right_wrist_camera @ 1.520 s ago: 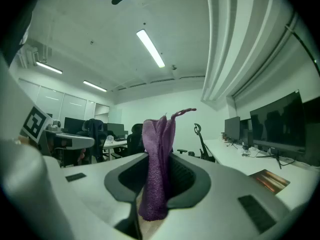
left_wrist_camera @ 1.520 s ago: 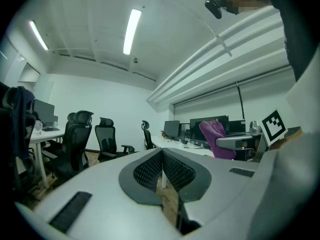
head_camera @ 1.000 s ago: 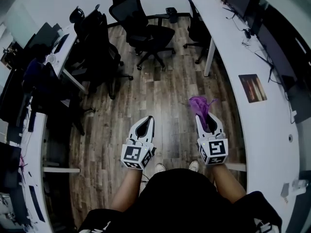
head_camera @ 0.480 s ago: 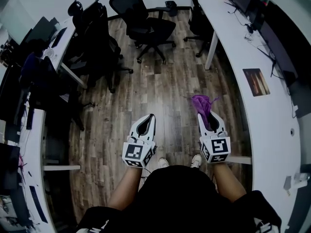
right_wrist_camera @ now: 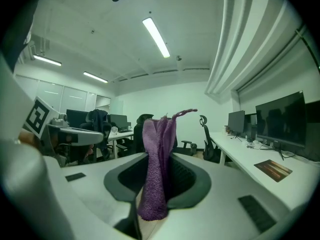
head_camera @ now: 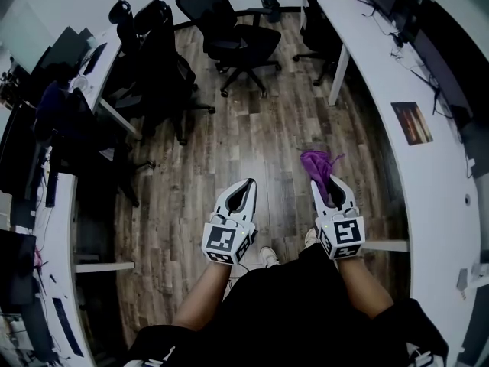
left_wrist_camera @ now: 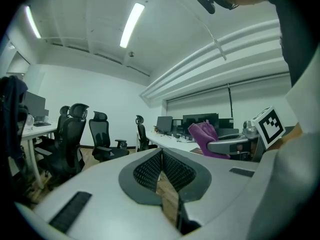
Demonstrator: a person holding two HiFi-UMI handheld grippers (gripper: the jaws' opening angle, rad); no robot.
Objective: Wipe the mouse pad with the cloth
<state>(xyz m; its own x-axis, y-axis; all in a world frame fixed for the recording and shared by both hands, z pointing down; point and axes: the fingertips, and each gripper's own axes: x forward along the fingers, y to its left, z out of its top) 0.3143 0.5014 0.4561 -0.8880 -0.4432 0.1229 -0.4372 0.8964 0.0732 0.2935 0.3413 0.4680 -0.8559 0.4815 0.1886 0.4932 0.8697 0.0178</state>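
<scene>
Bunched purple cloth (right_wrist_camera: 157, 159), apparently terry, stands upright.

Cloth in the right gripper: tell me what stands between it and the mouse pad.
Nothing visible does. The cloth, clamped in the right gripper, is over open floor; the mouse pad lies on the white desk to its right, with only bare desk top between them.

The head camera looks steeply down on the left gripper (head_camera: 248, 183) and right gripper (head_camera: 326, 182). Each gripper camera sits close behind its jaws, facing along them. All three views share the cloth (head_camera: 316, 164) between the right jaws.
</scene>
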